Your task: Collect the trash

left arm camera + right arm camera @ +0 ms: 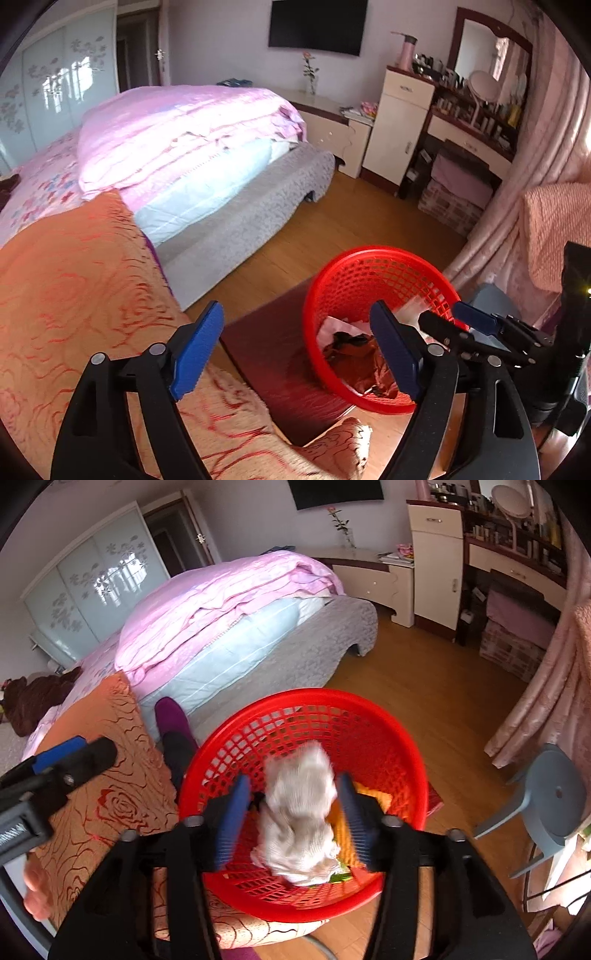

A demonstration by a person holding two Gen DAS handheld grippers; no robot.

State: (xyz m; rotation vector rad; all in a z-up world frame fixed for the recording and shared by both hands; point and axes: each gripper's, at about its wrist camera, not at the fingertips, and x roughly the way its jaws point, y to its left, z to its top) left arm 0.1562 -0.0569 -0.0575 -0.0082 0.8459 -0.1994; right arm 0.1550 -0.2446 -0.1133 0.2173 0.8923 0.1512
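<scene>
A red mesh basket stands on the wooden floor beside the bed; it also shows low and right of centre as the basket in the left wrist view. My right gripper hovers over it with its jaws apart. A crumpled white tissue, blurred, hangs loose between the pads above orange wrappers. My left gripper is open and holds nothing, just left of the basket. Brown and white trash lies inside. Each gripper shows in the other's view: right gripper, left gripper.
An orange rose-patterned cover lies at the left, next to the bed with its pink quilt. A dark red mat sits under the basket. A grey-blue stool, curtains and a dresser stand to the right. A purple slipper rests by the basket.
</scene>
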